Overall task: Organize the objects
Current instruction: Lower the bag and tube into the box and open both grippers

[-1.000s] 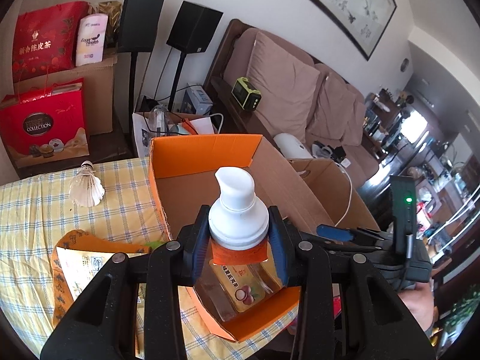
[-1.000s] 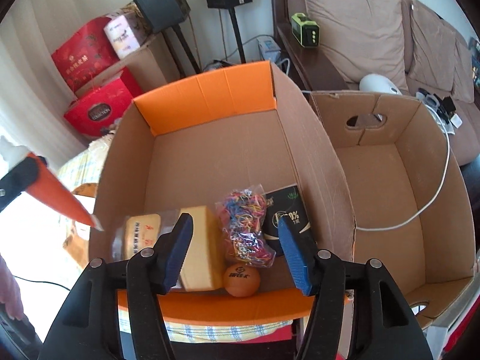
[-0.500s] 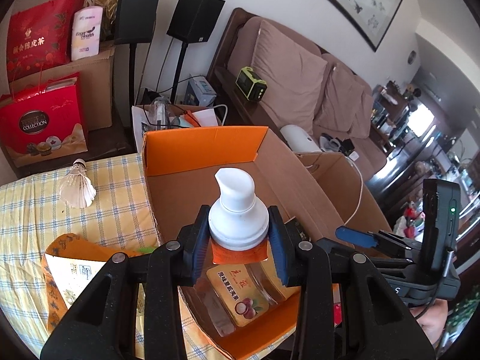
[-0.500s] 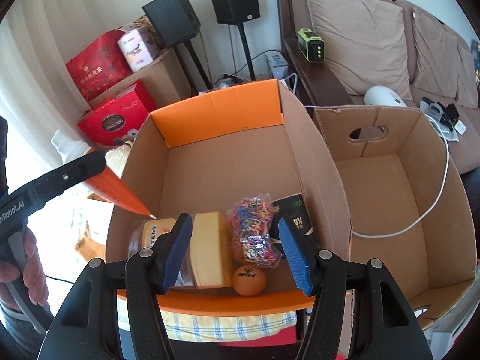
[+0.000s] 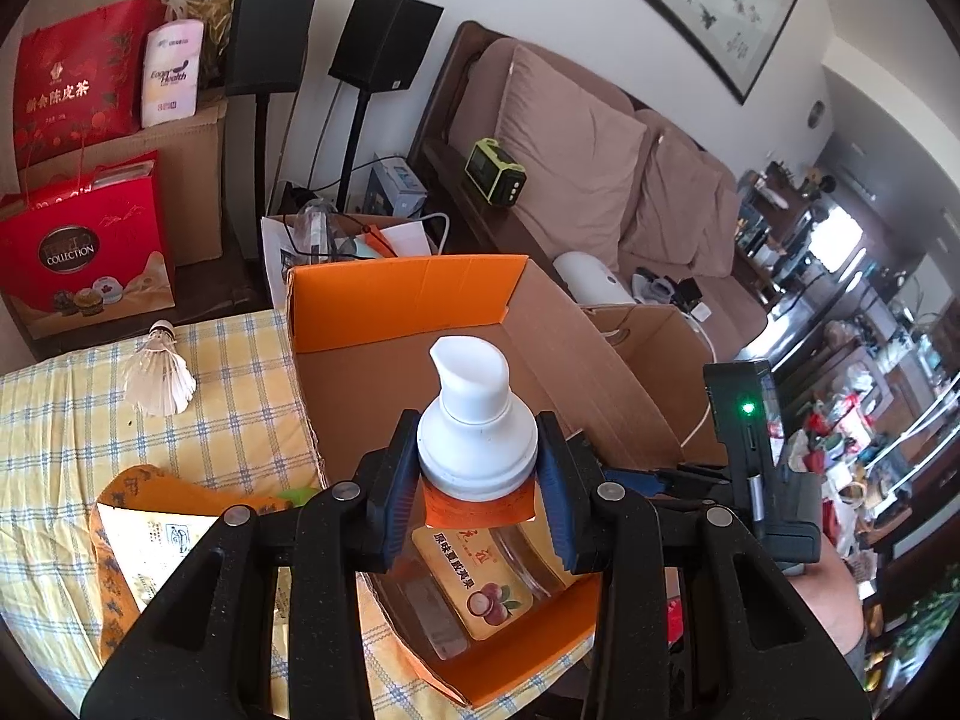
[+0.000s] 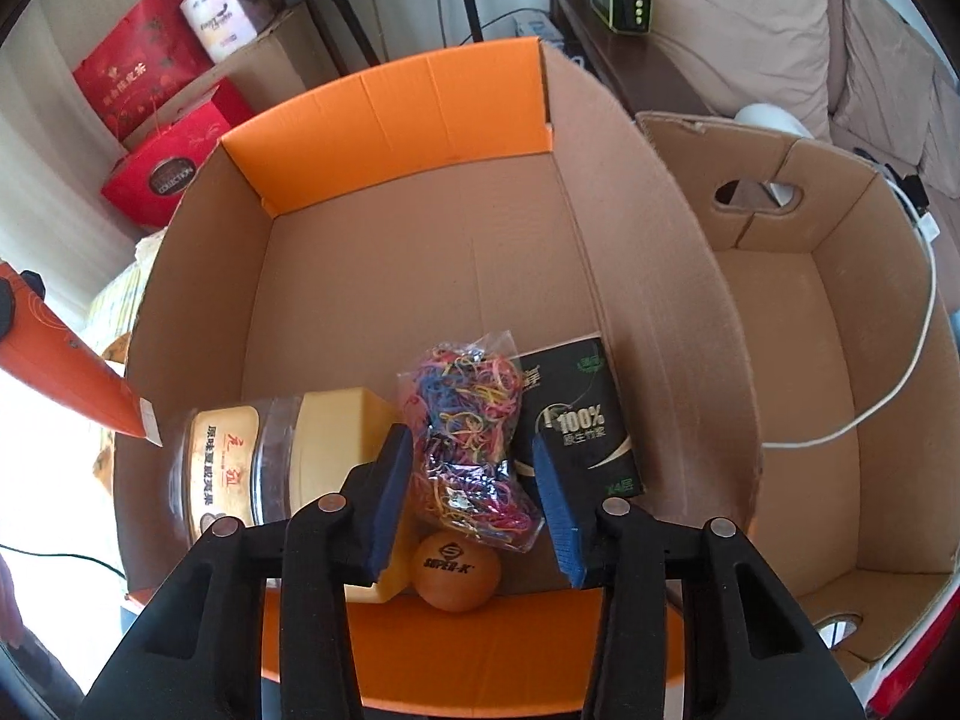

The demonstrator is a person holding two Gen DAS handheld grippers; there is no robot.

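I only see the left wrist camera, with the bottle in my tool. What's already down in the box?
Observer: A bag of rubber bands lies on the box floor, near the front.
Operator: Anything next to it?
Observer: An orange ball sits just in front of it.
Operator: Where's my other tool?
Observer: The right tool is open, with its fingers either side of the bag.
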